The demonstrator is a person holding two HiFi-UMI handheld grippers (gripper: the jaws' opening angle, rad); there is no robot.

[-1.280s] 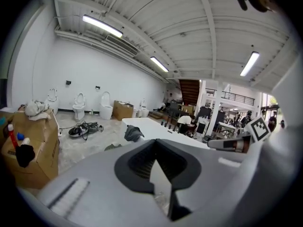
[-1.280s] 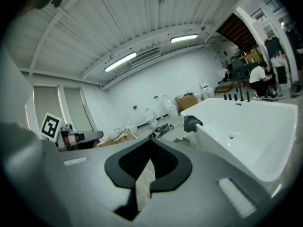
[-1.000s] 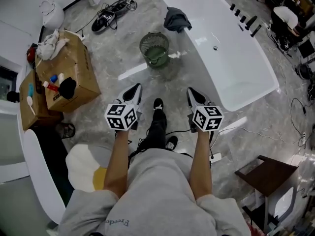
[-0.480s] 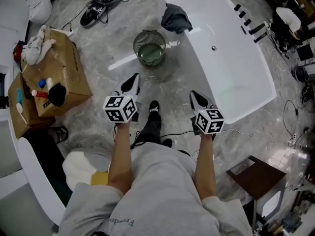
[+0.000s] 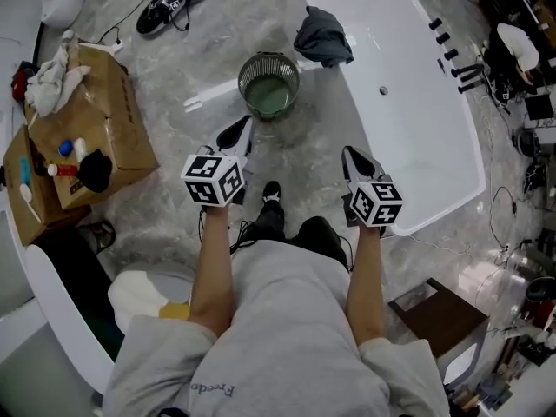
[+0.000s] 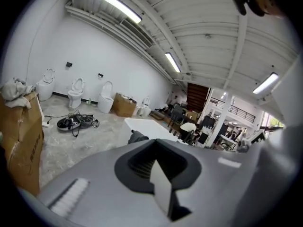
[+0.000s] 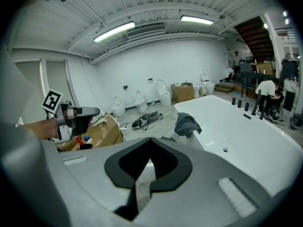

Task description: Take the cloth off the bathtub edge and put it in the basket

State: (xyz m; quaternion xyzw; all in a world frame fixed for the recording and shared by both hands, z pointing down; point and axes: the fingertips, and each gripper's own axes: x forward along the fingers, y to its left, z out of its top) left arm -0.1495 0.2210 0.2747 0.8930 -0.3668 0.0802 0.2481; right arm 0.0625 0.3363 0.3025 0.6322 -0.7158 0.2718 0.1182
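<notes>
On the bathtub's (image 5: 408,111) edge, near the basket (image 5: 268,83), the cloth (image 5: 323,36) lies draped, with the left gripper (image 5: 236,134) and right gripper (image 5: 356,160) both closed, empty and well short of it, so nothing is done yet.

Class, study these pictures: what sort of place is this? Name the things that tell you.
Probably a bathroom-fixtures showroom or warehouse, not a home bathroom: a freestanding bathtub stands out in the open, a row of toilets is on display, and cardboard boxes sit nearby.
</notes>
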